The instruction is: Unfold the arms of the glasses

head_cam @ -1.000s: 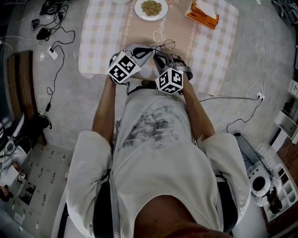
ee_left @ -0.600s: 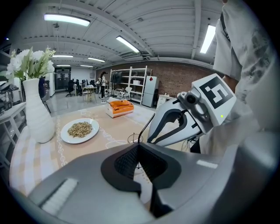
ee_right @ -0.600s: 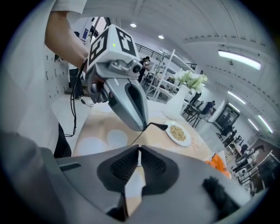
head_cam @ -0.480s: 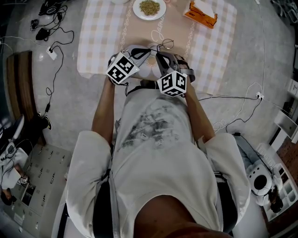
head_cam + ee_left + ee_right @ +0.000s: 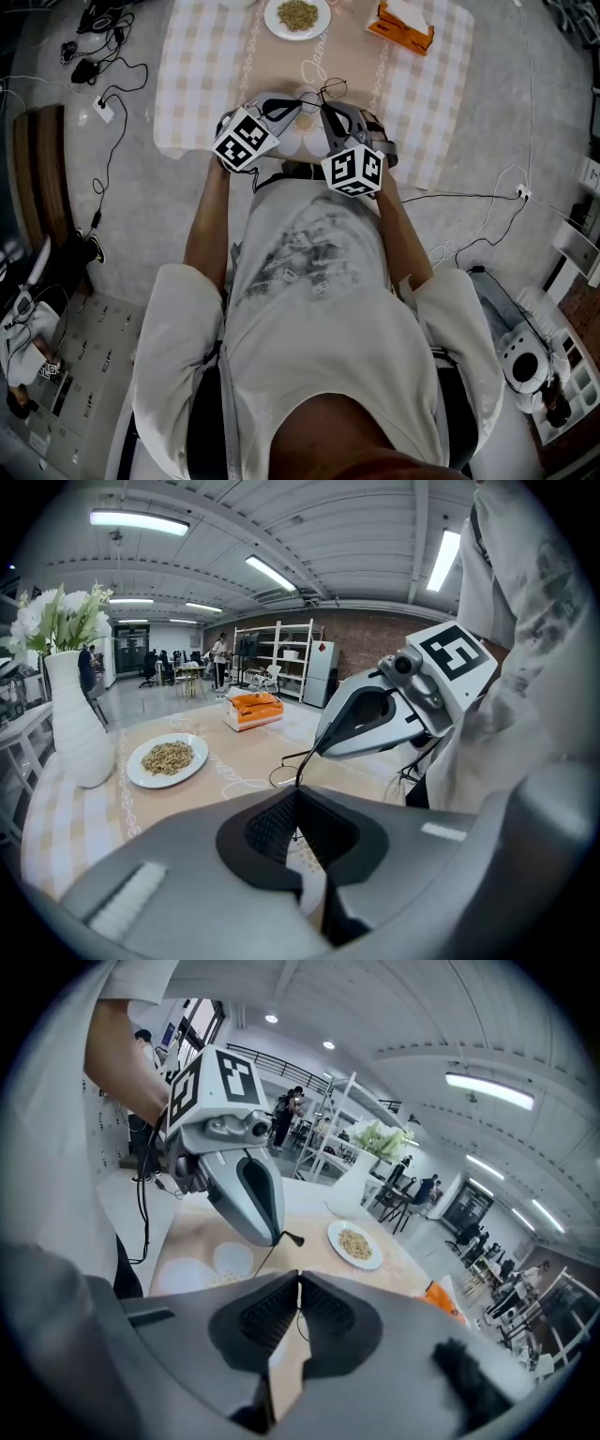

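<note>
Glasses above table front edge; left gripper jaws clamp them, right gripper jaws closing on them.

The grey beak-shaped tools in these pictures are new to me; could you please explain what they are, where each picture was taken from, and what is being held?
They are hand-held grippers: a person holds one in each hand, each with two jaws like tongs. One picture comes from a camera on the person's head, looking down; the other two from cameras riding on the grippers. On the table stand a plate of food, an orange box and a white vase. The left gripper is shut on a pair of glasses; the jaws of the right gripper are closing on them too.
</note>
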Available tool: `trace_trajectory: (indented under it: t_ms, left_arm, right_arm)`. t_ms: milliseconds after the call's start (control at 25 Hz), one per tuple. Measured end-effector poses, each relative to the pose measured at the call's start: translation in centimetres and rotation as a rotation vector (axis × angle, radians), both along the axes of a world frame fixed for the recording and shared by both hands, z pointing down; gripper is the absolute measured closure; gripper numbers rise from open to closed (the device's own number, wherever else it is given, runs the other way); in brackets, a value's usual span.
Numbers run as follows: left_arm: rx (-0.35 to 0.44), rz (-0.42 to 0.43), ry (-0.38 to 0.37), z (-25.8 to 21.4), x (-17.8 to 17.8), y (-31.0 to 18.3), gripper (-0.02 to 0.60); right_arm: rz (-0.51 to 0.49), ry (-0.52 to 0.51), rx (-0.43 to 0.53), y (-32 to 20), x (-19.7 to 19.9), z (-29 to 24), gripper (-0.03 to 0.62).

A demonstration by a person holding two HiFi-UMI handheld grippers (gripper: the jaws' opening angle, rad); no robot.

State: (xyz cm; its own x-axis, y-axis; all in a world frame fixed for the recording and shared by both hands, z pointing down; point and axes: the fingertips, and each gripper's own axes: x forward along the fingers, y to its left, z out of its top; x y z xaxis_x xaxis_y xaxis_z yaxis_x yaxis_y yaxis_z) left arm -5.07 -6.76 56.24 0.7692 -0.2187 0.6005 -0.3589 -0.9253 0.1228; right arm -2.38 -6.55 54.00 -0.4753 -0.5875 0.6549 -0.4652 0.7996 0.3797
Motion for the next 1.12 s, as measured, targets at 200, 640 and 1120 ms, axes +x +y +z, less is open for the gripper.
trace_trajectory:
  t_ms: [200, 640, 1120]
  left_arm:
    - [-0.003, 0.005, -0.002, 0.1, 0.0, 0.1, 0.572]
    - [-0.006, 0.011, -0.003, 0.4, -0.3, 0.3, 0.572]
    - [-0.011, 0.001, 0.009, 0.3, -0.4, 0.3, 0.572]
  right_arm:
    - [0.033, -0.008, 0.015, -0.4, 0.8, -0.6, 0.572]
    - [0.128, -0.051, 0.023, -1.5, 2.8, -2.0, 0.574]
    - [0.224, -0.090, 0.022, -2.8, 5.1, -3.0, 0.574]
